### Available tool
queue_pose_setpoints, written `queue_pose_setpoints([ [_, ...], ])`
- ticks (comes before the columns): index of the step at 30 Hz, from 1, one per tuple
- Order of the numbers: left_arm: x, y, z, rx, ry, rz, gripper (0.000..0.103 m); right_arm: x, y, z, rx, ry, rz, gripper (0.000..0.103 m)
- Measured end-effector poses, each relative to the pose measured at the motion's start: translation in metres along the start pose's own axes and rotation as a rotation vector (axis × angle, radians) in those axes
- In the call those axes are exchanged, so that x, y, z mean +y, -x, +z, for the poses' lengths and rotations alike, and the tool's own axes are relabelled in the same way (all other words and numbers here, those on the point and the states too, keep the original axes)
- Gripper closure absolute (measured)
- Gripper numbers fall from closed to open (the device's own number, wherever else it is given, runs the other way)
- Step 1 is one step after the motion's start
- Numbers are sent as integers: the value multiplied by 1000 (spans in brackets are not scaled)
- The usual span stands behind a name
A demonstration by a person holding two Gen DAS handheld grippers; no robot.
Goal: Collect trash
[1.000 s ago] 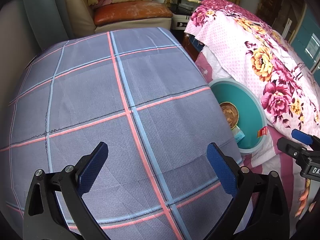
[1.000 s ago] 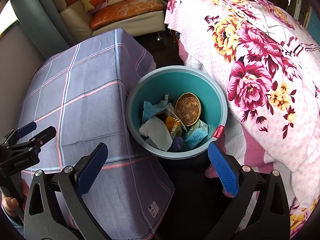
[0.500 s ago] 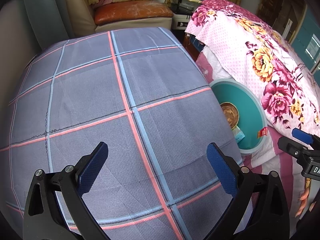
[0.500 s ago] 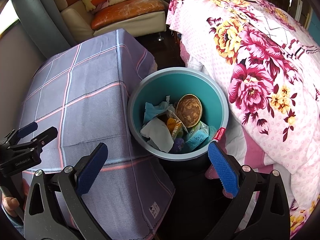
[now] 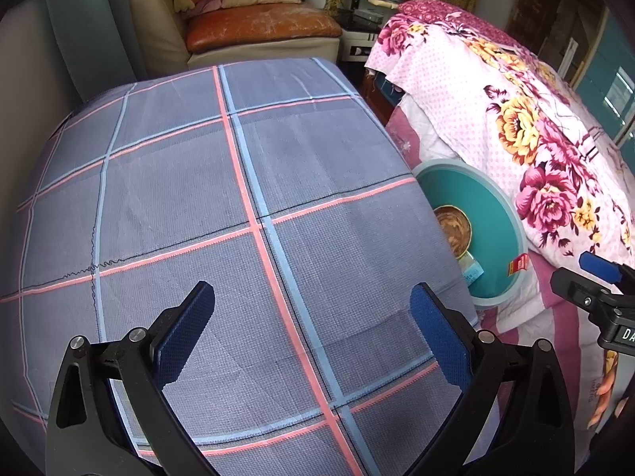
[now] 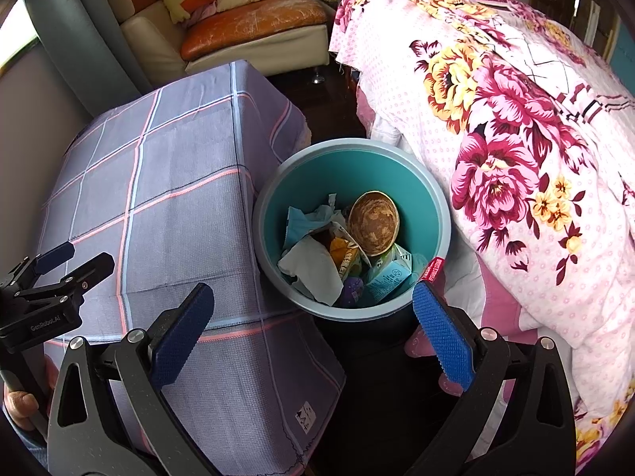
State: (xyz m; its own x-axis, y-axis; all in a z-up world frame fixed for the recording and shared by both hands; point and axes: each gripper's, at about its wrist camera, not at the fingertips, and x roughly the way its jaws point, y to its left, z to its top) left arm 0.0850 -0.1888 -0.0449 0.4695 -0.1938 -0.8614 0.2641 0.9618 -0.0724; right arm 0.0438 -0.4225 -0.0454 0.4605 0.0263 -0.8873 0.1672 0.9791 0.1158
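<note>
A teal trash bin point(image 6: 430, 194) stands on the floor between the table and the bed. It holds crumpled paper point(image 6: 313, 265), a brown bowl point(image 6: 373, 224), a small blue carton point(image 6: 387, 277) and wrappers. The bin also shows in the left wrist view point(image 5: 500, 214). My right gripper point(image 6: 313, 329) is open and empty, above the bin's near rim. My left gripper point(image 5: 313, 325) is open and empty, above the checked tablecloth point(image 5: 198, 198). The left gripper shows in the right wrist view point(image 6: 59, 273), the right gripper in the left wrist view point(image 5: 595, 281).
The table under the grey checked cloth point(image 6: 170, 198) is left of the bin. A bed with a pink floral blanket point(image 6: 516, 119) is right of it. A sofa with an orange cushion point(image 6: 254, 23) stands behind. Dark floor point(image 6: 381, 396) lies below the right gripper.
The right gripper has drifted back slightly, so the bin sits a little further off. The left gripper has hardly moved. Both stay open.
</note>
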Motion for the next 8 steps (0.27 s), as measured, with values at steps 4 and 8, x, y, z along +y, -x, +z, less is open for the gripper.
queue_pose_setpoints([
  [4, 1, -1, -1, 12, 8, -2, 4, 0, 0, -1, 0, -4, 0, 7],
  [8, 3, -5, -2, 29, 12, 7, 4, -1, 0, -2, 1, -4, -4, 7],
])
